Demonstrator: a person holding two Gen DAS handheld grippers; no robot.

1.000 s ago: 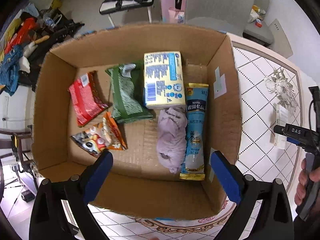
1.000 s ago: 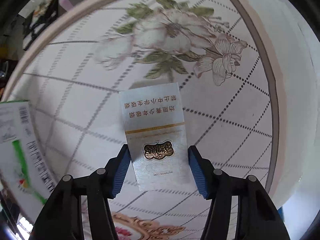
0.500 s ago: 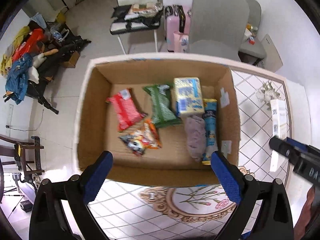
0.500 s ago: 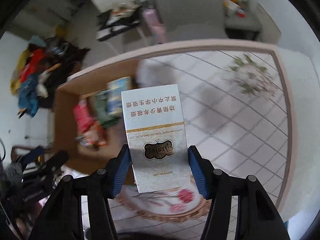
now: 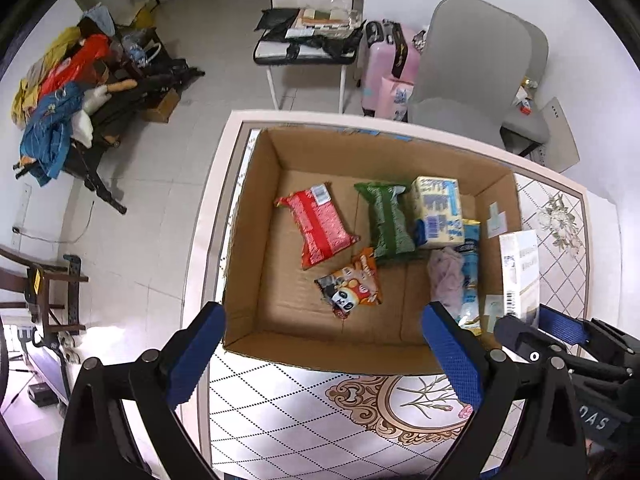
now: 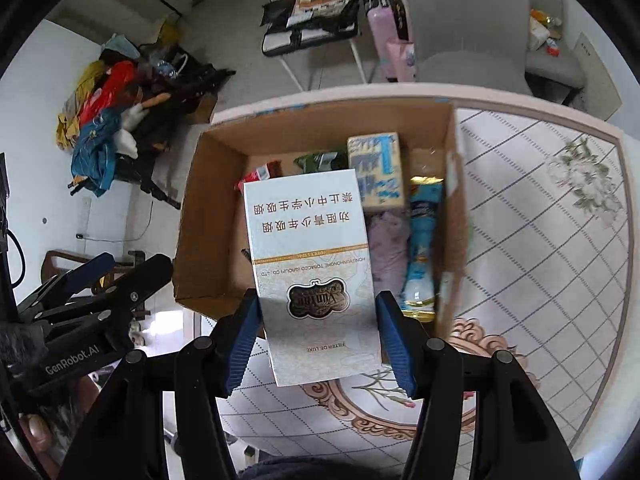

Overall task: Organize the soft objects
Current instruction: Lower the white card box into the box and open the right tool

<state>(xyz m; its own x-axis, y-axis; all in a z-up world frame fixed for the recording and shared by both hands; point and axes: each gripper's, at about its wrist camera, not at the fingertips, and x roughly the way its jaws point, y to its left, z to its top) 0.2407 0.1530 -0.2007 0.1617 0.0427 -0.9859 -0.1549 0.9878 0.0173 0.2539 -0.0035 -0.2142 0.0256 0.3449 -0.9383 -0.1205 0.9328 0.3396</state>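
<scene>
Jaws on the right gripper [image 6: 318,338] are clamped onto the short sides of a white cigarette carton [image 6: 310,268], gripped near its bottom end, so its long axis runs straight out ahead of the jaws and the printing reads upside down. It hangs over the near edge of the cardboard box [image 6: 200,240], not touching anything inside. Left gripper [image 5: 326,356] has its jaws spread wide with nothing between them, hovering over the counter [image 5: 320,412] just short of the box.

Left wrist view shows the whole box floor ahead of its jaws: red packet [image 5: 318,224], green packet [image 5: 386,220], yellow pack [image 5: 438,212], panda snack bag [image 5: 352,284], lilac cloth [image 5: 446,276] and a blue sachet [image 5: 470,272]. It catches the carton [image 5: 520,268] edge-on to the right. From the right wrist the carton hides most of those packets.
</scene>
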